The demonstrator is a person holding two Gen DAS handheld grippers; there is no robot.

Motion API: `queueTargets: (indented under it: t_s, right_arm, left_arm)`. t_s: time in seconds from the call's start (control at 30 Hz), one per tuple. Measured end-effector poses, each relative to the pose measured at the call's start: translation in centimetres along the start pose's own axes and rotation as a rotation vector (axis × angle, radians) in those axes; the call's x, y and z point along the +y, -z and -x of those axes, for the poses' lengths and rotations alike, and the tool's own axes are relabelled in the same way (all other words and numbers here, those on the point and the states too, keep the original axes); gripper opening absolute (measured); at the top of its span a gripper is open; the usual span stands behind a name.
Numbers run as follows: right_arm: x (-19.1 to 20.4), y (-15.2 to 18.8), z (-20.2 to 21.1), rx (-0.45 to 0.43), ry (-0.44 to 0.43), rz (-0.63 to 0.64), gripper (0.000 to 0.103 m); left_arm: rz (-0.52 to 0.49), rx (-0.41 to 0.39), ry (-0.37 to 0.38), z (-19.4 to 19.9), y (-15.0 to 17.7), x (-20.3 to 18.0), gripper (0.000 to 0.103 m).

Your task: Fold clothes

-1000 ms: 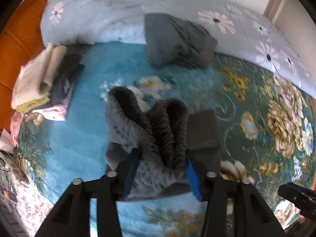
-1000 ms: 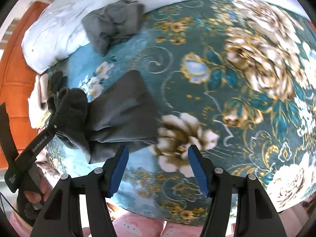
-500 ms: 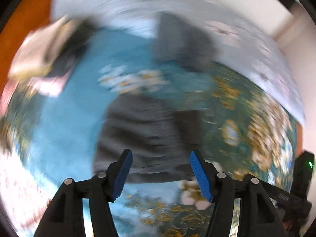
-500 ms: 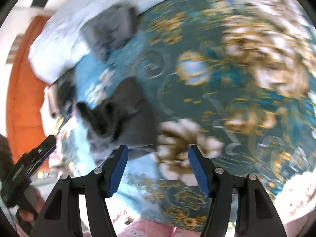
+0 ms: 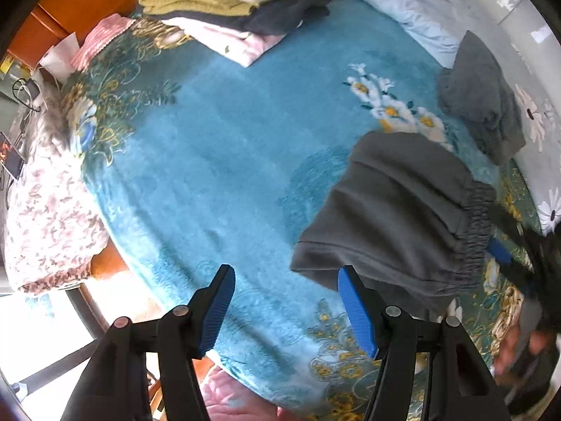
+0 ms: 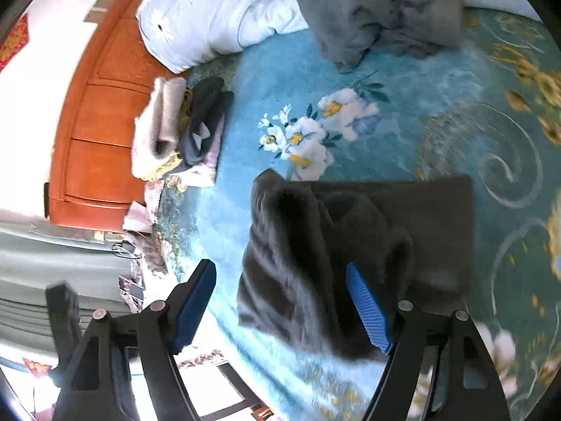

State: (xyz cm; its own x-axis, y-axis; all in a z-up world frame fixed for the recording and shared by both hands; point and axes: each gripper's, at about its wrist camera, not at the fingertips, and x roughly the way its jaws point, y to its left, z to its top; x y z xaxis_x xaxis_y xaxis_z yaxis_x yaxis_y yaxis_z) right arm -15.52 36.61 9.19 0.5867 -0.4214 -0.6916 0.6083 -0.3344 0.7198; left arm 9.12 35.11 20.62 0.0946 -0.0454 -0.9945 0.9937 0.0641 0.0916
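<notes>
Trousers [image 5: 396,210] are lying folded on the teal blanket [image 5: 210,161], waistband at the right. Left gripper [image 5: 285,312] is hovering beside them, jaws apart, gripping nothing. Right gripper [image 6: 280,310] is likewise standing apart and empty over them.

A teal floral blanket [image 5: 217,147] covers the bed beside a wooden headboard [image 6: 94,122] and pale-blue pillow [image 6: 210,17].

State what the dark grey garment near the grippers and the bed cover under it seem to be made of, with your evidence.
Dark grey garment: probably soft knit jersey or fleece, matte; its gathered elastic band and limp folds suggest it. Bed cover: likely plush fleece or velvet, printed with flowers; a short brushed pile with slight sheen shows.
</notes>
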Motion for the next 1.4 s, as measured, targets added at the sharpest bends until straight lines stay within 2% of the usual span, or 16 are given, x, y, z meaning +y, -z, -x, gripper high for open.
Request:
queueTargets:
  t_s: [0.07, 0.17, 0.2, 0.27, 0.3, 0.37, 0.43, 0.6, 0.63, 0.7, 0.87, 0.93, 1.07, 1.2, 1.3, 1.4]
  right_arm:
    - [-1.0, -0.9, -1.2, 0.035, -0.015, -0.037, 0.077]
    - [-1.2, -0.9, -2.2, 0.066, -0.096, -0.069, 0.077]
    - [-1.1, -0.8, -2.5, 0.077, -0.106, -0.078, 0.073]
    - [-1.5, -0.4, -2.9, 0.085, -0.087, -0.110, 0.051]
    - [-1.9, -0.3, -2.9, 0.085, -0.076, -0.136, 0.037]
    - [-2.9, 0.0, -2.3, 0.066, -0.109, -0.197, 0.030]
    - [-3.0, 0.0, -1.3, 0.056, -0.115, -0.195, 0.027]
    - [-1.2, 1.0, 5.4, -0.059, -0.220, -0.113, 0.025]
    - [-1.5, 1.4, 6.6, -0.089, -0.220, -0.100, 0.025]
    - [-3.4, 1.7, 7.2, -0.100, -0.129, -0.097, 0.025]
    - [-11.6, 3.2, 1.8, -0.001, -0.073, -0.325, 0.025]
    - [-12.4, 3.6, 1.4, -0.030, -0.088, -0.365, 0.025]
    - [-11.5, 3.9, 2.6, -0.060, -0.057, -0.337, 0.027]
    - [-11.1, 3.6, 3.3, -0.039, -0.026, -0.345, 0.032]
    - [-10.2, 3.4, 4.6, -0.029, -0.020, -0.328, 0.035]
    - [-8.3, 3.6, 7.5, -0.075, 0.031, -0.265, 0.041]
  left_arm:
    - [0.007, 0.011, 0.000, -0.4, 0.0, 0.5, 0.065]
    - [0.019, 0.028, -0.001, -0.9, -0.1, 0.9, 0.065]
    - [0.022, 0.033, 0.004, -1.1, -0.1, 0.8, 0.065]
    - [0.026, 0.042, 0.015, -1.3, -0.3, 0.6, 0.065]
    - [0.029, 0.046, 0.020, -1.4, -0.4, 0.6, 0.065]
    - [0.033, 0.055, 0.031, -1.6, -0.6, 0.4, 0.065]
    - [0.021, 0.056, 0.040, -1.6, -0.9, -0.2, 0.065]
    - [-0.005, 0.063, 0.110, -1.7, -1.3, -1.9, 0.065]
    - [-0.018, 0.069, 0.110, -2.1, -1.3, -2.4, 0.065]
    - [-0.045, 0.083, 0.111, -2.8, -1.3, -3.4, 0.065]
    - [-0.110, 0.117, 0.112, -4.6, -1.3, -5.7, 0.065]
    - [-0.137, 0.131, 0.113, -5.3, -1.3, -6.7, 0.065]
    - [-0.187, 0.150, 0.092, -7.6, -1.6, -8.4, 0.065]
    - [-0.214, 0.186, 0.046, -10.8, -2.2, -9.7, 0.065]
    - [-0.210, 0.199, 0.053, -11.5, -2.1, -10.1, 0.065]
    - [-0.228, 0.188, 0.053, -11.4, -1.8, -10.2, 0.065]
